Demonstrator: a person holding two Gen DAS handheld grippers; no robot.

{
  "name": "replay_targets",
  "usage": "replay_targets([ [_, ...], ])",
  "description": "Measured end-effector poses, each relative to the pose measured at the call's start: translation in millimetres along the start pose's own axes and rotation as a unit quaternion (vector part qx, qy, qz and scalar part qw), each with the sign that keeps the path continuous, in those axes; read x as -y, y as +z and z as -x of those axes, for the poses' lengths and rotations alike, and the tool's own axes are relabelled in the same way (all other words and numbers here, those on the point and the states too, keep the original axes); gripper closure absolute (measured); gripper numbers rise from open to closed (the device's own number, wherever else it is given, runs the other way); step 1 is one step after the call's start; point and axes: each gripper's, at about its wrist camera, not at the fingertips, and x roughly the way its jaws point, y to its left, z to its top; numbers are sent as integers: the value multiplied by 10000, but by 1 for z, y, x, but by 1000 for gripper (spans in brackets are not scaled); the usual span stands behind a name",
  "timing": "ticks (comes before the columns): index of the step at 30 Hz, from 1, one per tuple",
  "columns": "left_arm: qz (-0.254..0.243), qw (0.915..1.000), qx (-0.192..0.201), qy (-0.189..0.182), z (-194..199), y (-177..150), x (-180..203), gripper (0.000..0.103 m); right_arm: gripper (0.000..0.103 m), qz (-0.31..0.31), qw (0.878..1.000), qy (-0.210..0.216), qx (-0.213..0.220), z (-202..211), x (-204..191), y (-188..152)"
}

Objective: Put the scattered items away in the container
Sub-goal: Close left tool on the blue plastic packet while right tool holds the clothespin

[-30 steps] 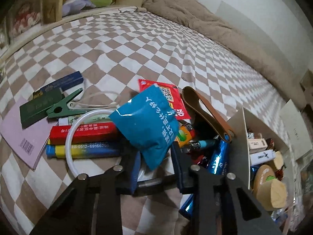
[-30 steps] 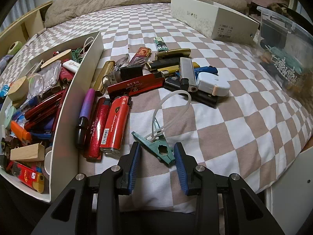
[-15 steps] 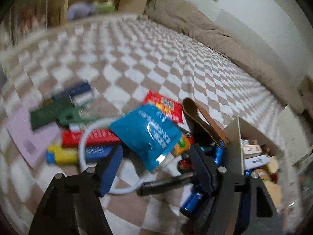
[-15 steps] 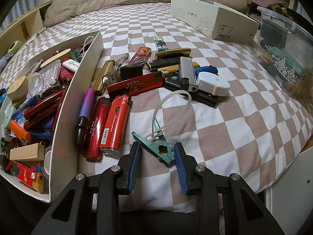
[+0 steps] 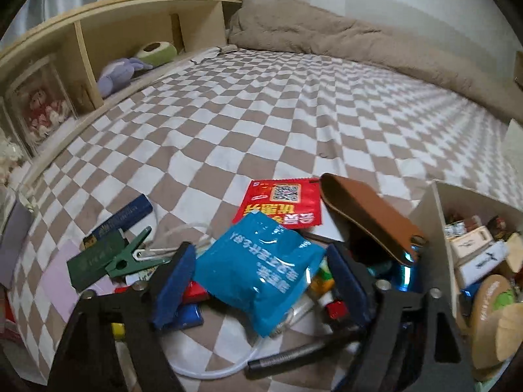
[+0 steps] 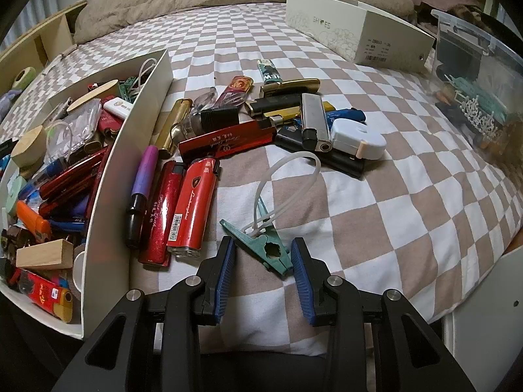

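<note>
In the left wrist view my left gripper (image 5: 261, 274) is wide open, its blue pads on either side of a blue foil packet (image 5: 258, 271) that lies on a pile of lighters and a clear tube. The white cardboard box (image 5: 428, 215) stands at the right, full of small items. In the right wrist view my right gripper (image 6: 261, 254) is open, its pads flanking a teal clip (image 6: 264, 245) with a clear tube loop. The same box (image 6: 143, 111) stands at the left. Red lighters (image 6: 193, 209) and a purple pen (image 6: 142, 179) lie beside it.
A red sachet (image 5: 281, 202), a brown leather strap (image 5: 369, 215), a green clip (image 5: 130, 258) and dark booklets lie around the packet. A pile of lighters and a white tape dispenser (image 6: 356, 137) lie further off. A shoe box lid (image 6: 356, 29) and a clear bin (image 6: 480, 88) stand at the far right.
My left gripper has opened wide and dropped lower and closer over the blue packet, tilting up toward the headboard. The right gripper and the teal clip have not moved.
</note>
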Motion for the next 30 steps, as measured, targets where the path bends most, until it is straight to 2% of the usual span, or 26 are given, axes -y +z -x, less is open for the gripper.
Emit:
replay_targets([
  [4, -165, 9997, -109, 152, -8, -4, 6, 14, 67, 24, 10000, 14, -1, 0, -1, 0],
  [7, -44, 9998, -177, -7, -11, -5, 3, 14, 67, 38, 10000, 6, -3, 0, -1, 0],
  [14, 245, 9996, -89, -118, -7, -5, -8, 37, 67, 55, 10000, -13, -7, 0, -1, -1],
  [20, 333, 9990, -55, -285, -5, -5, -11, 43, 67, 55, 10000, -15, -6, 0, -1, -1],
  [28, 406, 9984, -35, -398, -3, -5, -12, 46, 67, 64, 10000, -26, -11, 1, -1, -1],
  [30, 353, 9986, -47, -395, -3, -6, -11, 40, 67, 68, 10000, -31, -10, 1, 0, -1],
])
